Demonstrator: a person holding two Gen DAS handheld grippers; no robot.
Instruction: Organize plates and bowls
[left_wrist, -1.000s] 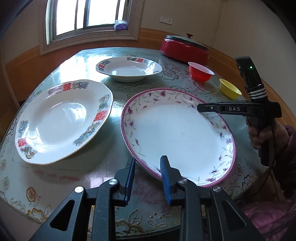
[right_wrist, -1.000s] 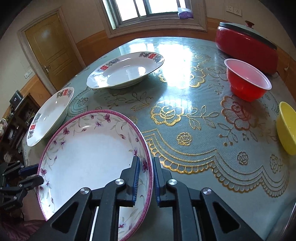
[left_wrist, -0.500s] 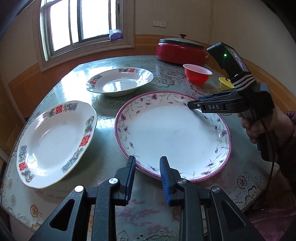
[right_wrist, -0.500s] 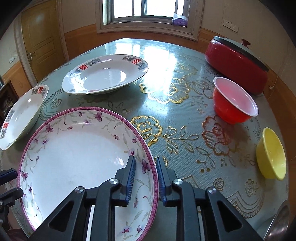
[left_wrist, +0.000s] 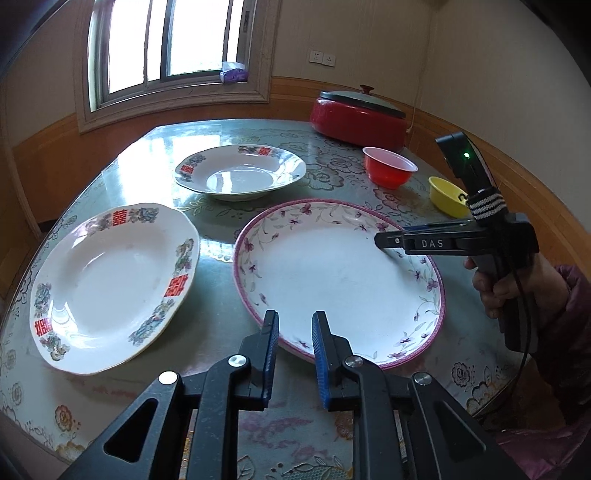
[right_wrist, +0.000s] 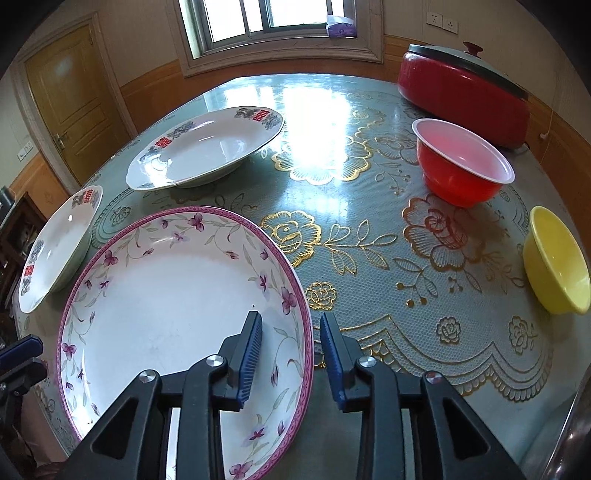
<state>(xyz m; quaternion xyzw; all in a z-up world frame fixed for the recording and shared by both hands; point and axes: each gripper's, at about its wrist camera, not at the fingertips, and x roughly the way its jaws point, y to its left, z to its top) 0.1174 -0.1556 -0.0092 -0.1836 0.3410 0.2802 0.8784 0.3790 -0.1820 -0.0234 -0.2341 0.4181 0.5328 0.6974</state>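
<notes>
The right claw (right_wrist: 290, 334) stands open astride the flowered plate (right_wrist: 166, 295) rim, and the left claw (left_wrist: 293, 332) is open, gripping nothing, at the plate's near-edge rim.

White letters "DAS" stood on the black arm of the right tongs (left_wrist: 384, 242). Red double-happiness characters (囍) marked the rims of the near plate (left_wrist: 110, 284) and the far plate (left_wrist: 240, 171), left of those tongs.

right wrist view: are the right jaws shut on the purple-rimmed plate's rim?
No. The right gripper has its jaws open, straddling the rim of the purple-rimmed plate with a visible gap on both sides.
</notes>
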